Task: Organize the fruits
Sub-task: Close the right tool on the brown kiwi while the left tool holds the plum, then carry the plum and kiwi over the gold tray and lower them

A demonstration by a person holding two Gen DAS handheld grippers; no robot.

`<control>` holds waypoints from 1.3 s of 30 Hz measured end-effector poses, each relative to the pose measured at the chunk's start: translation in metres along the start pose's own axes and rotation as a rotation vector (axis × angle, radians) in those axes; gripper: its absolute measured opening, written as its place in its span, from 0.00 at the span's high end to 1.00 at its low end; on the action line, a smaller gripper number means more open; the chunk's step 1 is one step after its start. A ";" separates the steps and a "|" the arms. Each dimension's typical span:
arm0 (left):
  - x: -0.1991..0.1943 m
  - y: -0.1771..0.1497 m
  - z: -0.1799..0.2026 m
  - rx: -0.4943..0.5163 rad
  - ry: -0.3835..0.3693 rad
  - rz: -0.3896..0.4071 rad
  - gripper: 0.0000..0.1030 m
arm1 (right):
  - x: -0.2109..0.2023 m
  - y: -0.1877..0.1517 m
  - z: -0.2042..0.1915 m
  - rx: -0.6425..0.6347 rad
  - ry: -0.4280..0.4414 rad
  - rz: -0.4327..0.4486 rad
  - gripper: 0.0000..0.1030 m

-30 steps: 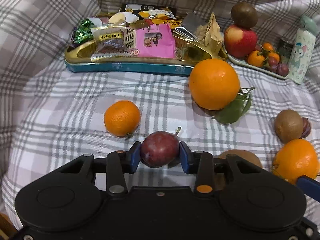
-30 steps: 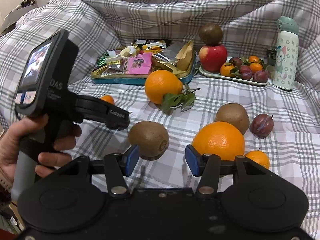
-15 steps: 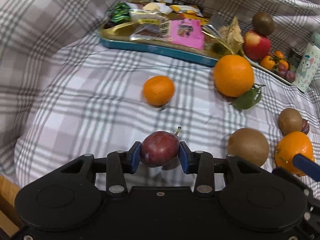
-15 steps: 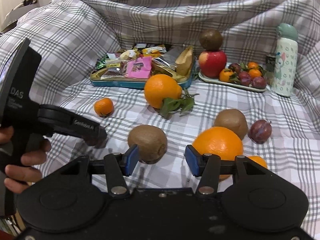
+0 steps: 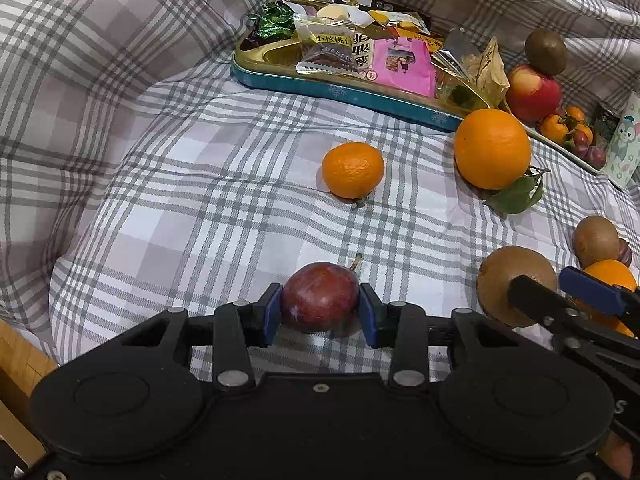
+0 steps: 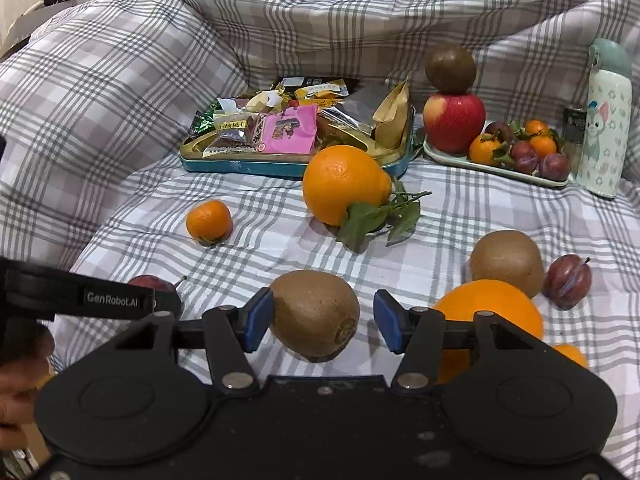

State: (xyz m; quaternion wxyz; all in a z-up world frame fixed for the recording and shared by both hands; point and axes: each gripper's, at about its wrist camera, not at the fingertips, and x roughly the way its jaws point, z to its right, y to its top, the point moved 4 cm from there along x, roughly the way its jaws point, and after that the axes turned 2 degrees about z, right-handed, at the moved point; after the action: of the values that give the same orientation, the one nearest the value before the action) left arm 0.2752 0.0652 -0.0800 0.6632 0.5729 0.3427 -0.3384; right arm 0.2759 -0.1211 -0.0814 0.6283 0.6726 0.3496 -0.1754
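Left wrist view: dark-red, stemmed plum [image 5: 319, 295], whitish bloom.

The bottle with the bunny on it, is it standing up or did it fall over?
Standing up. The bottle stands upright on the plaid cloth beside the fruit plate, green cap on top.

Plaid bedcover [image 6: 168, 92], grey and white check, spreads flat in the foreground and rises in rumpled folds behind. Teal tin tray [image 6: 280, 168] with gold inner rim sits at 12 o'clock on the cover, heaped with snack packets: pink packet [image 6: 288, 134] central, green foil wrapper [image 6: 202, 122] at its 9 o'clock, clear-wrapped biscuit pack [image 5: 326, 50], tan paper pouch [image 6: 394, 118] upright at its 3 o'clock. Pale bottle [image 6: 606, 120] with mint cap and cartoon print stands upright at 2 o'clock; a small dark can [image 6: 574, 124] touches its left side.
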 end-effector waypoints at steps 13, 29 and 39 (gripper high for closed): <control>-0.006 -0.003 -0.005 -0.022 0.005 0.006 0.54 | 0.032 -0.001 -0.016 -0.062 -0.022 -0.023 0.40; -0.037 -0.015 -0.002 -0.025 -0.010 0.040 0.54 | 0.031 -0.003 -0.015 -0.063 -0.032 -0.039 0.41; -0.070 -0.031 0.010 0.018 -0.033 0.068 0.54 | -0.016 -0.005 0.003 0.011 -0.044 0.003 0.41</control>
State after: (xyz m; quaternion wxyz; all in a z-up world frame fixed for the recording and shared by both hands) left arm 0.2126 0.0553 -0.0361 0.6746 0.5846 0.3091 -0.3281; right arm 0.2625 -0.1277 -0.0747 0.6324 0.6723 0.3339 -0.1911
